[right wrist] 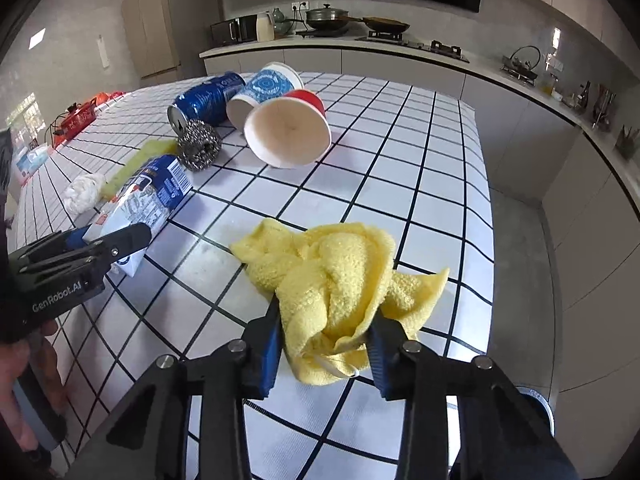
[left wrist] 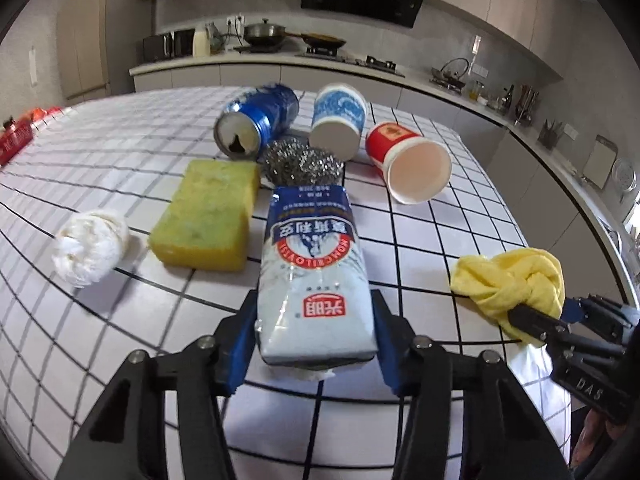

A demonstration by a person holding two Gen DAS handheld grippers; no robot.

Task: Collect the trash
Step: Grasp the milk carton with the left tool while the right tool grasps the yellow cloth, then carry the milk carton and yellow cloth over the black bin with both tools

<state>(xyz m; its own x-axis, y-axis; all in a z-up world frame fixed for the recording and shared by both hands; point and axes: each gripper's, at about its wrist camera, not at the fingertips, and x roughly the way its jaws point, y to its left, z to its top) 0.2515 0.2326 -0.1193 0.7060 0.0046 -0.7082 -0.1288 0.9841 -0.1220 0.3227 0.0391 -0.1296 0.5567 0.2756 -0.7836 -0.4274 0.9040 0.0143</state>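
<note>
My left hand-held gripper clamps the milk carton, just in front of the steel scourer; my right hand-held gripper pinches the yellow cloth. I'd lift both straight up, grips firm.

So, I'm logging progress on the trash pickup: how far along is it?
Nothing looks collected yet. In hand: the left gripper is shut on the milk carton; the right gripper is shut on the yellow cloth. Left on the table: blue can, blue paper cup, red paper cup, crumpled tissue.
</note>
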